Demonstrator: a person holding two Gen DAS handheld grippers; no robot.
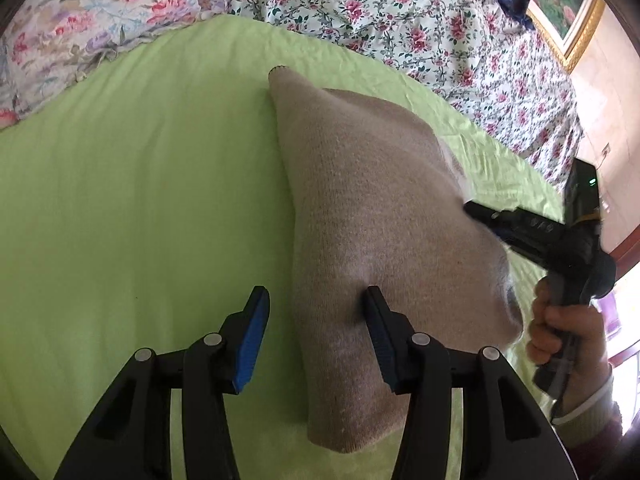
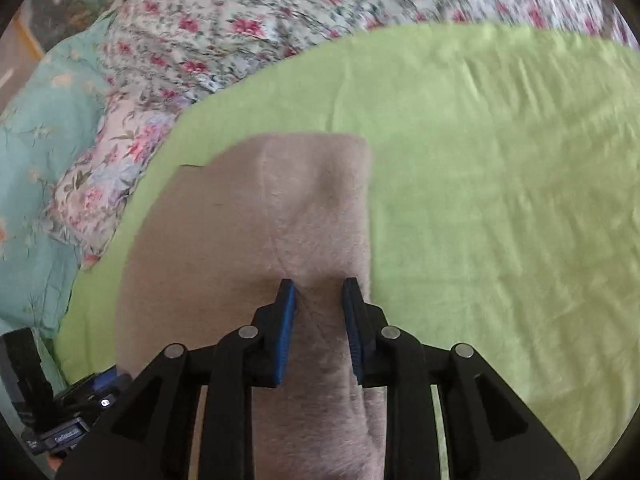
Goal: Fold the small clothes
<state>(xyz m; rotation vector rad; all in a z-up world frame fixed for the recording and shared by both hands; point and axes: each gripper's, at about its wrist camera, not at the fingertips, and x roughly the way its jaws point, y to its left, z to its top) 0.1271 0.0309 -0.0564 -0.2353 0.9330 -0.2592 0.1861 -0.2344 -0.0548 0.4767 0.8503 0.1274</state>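
A beige knit garment (image 1: 372,216) lies on a lime green sheet (image 1: 132,208). My left gripper (image 1: 316,296) is open; its right finger (image 1: 376,320) presses on the garment's near part and its left finger (image 1: 256,320) stands over the sheet. In the right wrist view the garment (image 2: 248,220) looks partly folded, with a raised fold between the fingers. My right gripper (image 2: 318,292) is partly shut with cloth between its pads (image 2: 286,320). The right gripper also shows in the left wrist view (image 1: 472,208), with its tip at the garment's right edge.
A floral quilt (image 1: 400,12) and floral pillows (image 1: 80,20) border the green sheet at the back. A teal quilt (image 2: 36,168) lies at the left in the right wrist view. A gold-framed picture (image 1: 568,12) hangs on the wall.
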